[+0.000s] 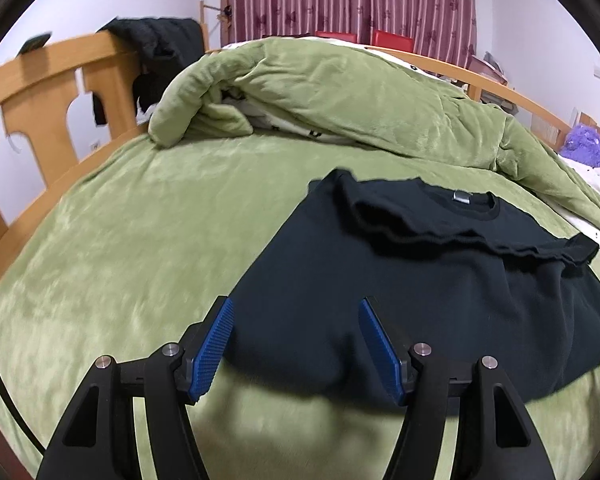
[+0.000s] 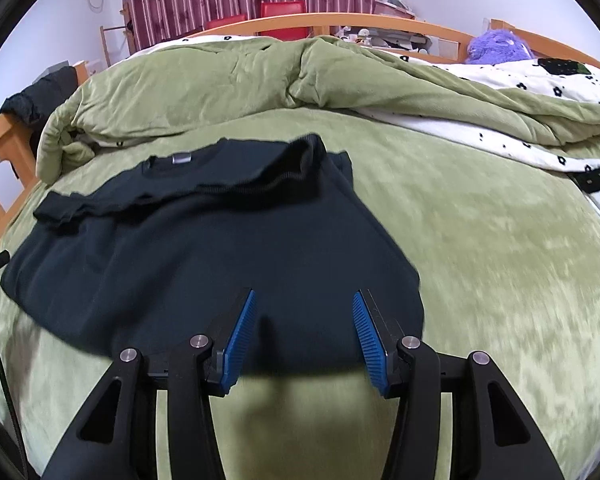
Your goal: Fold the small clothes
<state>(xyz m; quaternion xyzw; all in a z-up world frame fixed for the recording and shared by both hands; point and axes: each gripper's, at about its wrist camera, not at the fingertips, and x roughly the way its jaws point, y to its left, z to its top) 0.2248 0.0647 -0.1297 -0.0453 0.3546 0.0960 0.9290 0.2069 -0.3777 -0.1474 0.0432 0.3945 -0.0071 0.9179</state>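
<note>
A black T-shirt (image 1: 420, 280) lies flat on the green bed cover (image 1: 120, 260), collar at the far end, both sleeves folded in across the chest. It also shows in the right wrist view (image 2: 220, 256). My left gripper (image 1: 296, 308) is open and empty, hovering over the shirt's near left hem corner. My right gripper (image 2: 304, 300) is open and empty, hovering over the shirt's near right hem corner. The blue pads (image 2: 240, 340) hold nothing.
A bunched green duvet (image 1: 340, 96) with white flowered lining lies behind the shirt. A wooden bed frame (image 1: 52, 80) with dark clothes hung on it stands at the left. Purple plush toy (image 2: 496, 46) at the far right. Green cover (image 2: 500, 240) spreads right of the shirt.
</note>
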